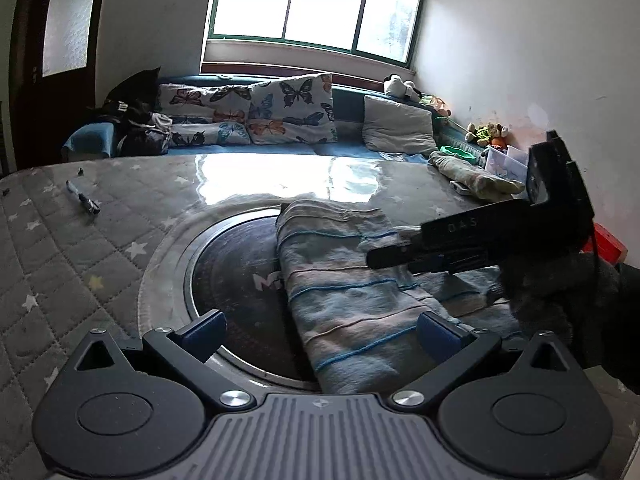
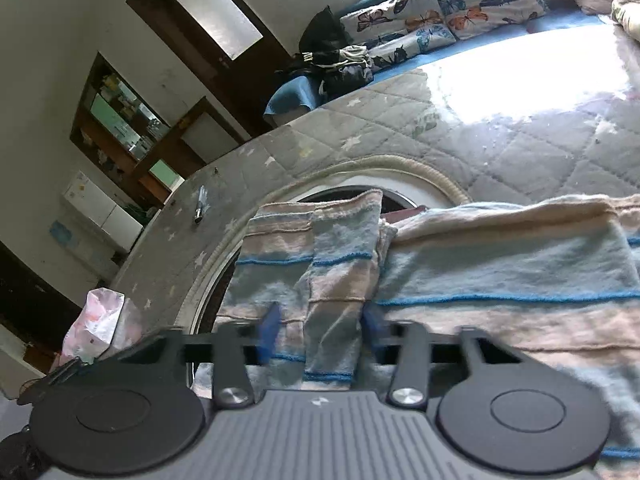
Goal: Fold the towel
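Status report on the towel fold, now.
Left gripper open, above the striped blue-and-beige towel. Right gripper open, fingers straddling a raised fold. Black pen lies well clear.

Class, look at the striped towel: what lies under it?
The towel lies across a dark round plate set into the quilted table cover. The plate's right part and its white lettering are partly covered.

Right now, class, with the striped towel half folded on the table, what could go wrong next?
1. The right hand-held gripper looks only partly closed around a fold of the towel; it may slip out.
2. The left hand-held gripper is open and grips nothing, so the lower layer could drag.
3. The towel overlaps the round inset, so it may lie unevenly.
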`<act>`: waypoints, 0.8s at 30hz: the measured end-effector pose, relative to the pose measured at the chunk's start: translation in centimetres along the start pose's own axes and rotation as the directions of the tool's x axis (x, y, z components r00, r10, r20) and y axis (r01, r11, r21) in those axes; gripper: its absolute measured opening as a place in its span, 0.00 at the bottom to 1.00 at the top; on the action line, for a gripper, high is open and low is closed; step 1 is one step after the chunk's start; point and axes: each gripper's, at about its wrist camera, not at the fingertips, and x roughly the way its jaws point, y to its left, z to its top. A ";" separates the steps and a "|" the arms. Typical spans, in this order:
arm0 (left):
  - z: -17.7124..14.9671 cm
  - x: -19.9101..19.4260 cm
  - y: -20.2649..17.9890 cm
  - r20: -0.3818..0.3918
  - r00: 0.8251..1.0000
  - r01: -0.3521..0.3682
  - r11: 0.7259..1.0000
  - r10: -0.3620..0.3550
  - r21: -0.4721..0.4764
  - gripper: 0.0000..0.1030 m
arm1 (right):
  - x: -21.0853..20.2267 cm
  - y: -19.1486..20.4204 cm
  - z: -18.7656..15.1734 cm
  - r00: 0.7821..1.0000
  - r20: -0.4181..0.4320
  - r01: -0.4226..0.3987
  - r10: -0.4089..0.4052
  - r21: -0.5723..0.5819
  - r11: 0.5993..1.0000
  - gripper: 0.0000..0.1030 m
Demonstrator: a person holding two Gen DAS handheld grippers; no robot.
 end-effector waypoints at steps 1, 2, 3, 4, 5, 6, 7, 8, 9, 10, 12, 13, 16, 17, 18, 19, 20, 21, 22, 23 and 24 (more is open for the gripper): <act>0.0 0.1 0.1 -0.002 1.000 0.000 1.000 0.000 -0.003 1.00 | -0.2 0.0 0.0 1.000 0.004 -0.002 0.002 0.003 1.000 0.16; 0.0 0.2 0.2 -0.004 1.000 -0.001 1.000 0.001 -0.007 1.00 | -0.3 0.1 0.0 1.000 0.007 -0.003 0.003 0.006 1.000 0.12; 0.0 0.3 0.3 -0.006 1.000 -0.001 1.000 0.001 -0.010 1.00 | -0.5 0.1 0.0 1.000 0.011 -0.005 0.005 0.009 1.000 0.11; 0.1 0.3 0.2 -0.006 1.000 0.001 1.000 -0.001 -0.010 1.00 | -0.7 0.2 0.0 1.000 0.015 -0.007 0.007 0.012 1.000 0.10; 0.1 0.3 0.2 -0.005 1.000 0.003 1.000 -0.003 -0.009 1.00 | -0.8 0.2 0.0 1.000 0.018 -0.008 0.008 0.016 1.000 0.10; 0.1 0.3 0.1 -0.003 1.000 0.004 1.000 -0.004 -0.006 1.00 | -1.1 0.4 0.1 1.000 0.023 -0.010 0.010 0.014 1.000 0.09; 0.1 0.3 0.1 -0.001 1.000 0.005 1.000 -0.005 -0.003 1.00 | -1.7 0.7 0.3 0.999 0.032 -0.010 0.010 0.002 1.000 0.09; 0.2 0.3 0.0 0.001 1.000 0.006 1.000 -0.006 0.001 1.00 | -2.3 1.0 0.5 0.999 0.041 -0.011 0.011 -0.009 1.000 0.09; 0.3 0.3 -0.1 0.002 1.000 0.007 1.000 -0.007 0.004 1.00 | -2.8 1.3 0.7 0.999 0.050 -0.011 0.012 -0.021 1.000 0.09; 0.3 0.3 -0.2 0.006 1.000 0.009 1.000 -0.009 0.008 1.00 | -3.4 1.6 1.0 0.998 0.058 -0.009 0.011 -0.031 0.999 0.09; 0.5 0.3 -0.5 0.012 1.000 0.014 1.000 -0.014 0.014 1.00 | -4.6 1.8 1.5 0.998 0.070 0.005 -0.002 -0.044 0.999 0.09; 0.6 0.3 -0.6 0.014 1.000 0.017 1.000 -0.017 0.015 1.00 | -5.3 1.8 1.8 0.997 0.076 0.017 -0.014 -0.048 0.999 0.09; 0.6 0.4 -1.0 0.013 1.000 0.026 0.999 -0.026 0.021 1.00 | -7.2 1.2 2.4 0.994 0.094 0.060 -0.056 -0.044 0.997 0.09; 0.5 0.5 -1.2 0.010 1.000 0.028 0.999 -0.028 0.023 1.00 | -7.8 0.8 2.4 0.993 0.096 0.076 -0.072 -0.040 0.996 0.09; 0.5 0.5 -1.2 0.006 1.000 0.030 0.999 -0.030 0.025 1.00 | -8.4 0.5 2.4 0.991 0.099 0.091 -0.087 -0.036 0.995 0.09; 0.5 0.6 -1.3 0.003 0.999 0.032 0.999 -0.032 0.026 1.00 | -9.0 0.1 2.5 0.989 0.102 0.106 -0.103 -0.033 0.994 0.09; 0.4 0.7 -1.4 -0.001 0.999 0.035 0.999 -0.035 0.027 1.00 | -9.6 -0.3 2.5 0.987 0.105 0.122 -0.118 -0.029 0.992 0.09; 0.4 0.8 -1.5 -0.004 0.999 0.037 0.999 -0.037 0.028 1.00 | -10.1 -0.6 2.5 0.986 0.106 0.135 -0.131 -0.025 0.991 0.09; 0.3 0.9 -1.6 -0.007 0.999 0.038 0.999 -0.038 0.029 1.00 | -10.4 -1.1 2.3 0.984 0.105 0.144 -0.141 -0.017 0.989 0.09; 0.3 1.0 -1.7 -0.010 0.999 0.040 0.999 -0.040 0.029 1.00 | -10.8 -1.6 2.2 0.983 0.104 0.154 -0.153 -0.004 0.988 0.09; 0.3 1.1 -1.8 -0.012 0.999 0.041 0.999 -0.041 0.030 1.00 | -11.1 -2.1 1.9 0.981 0.104 0.163 -0.163 0.013 0.987 0.09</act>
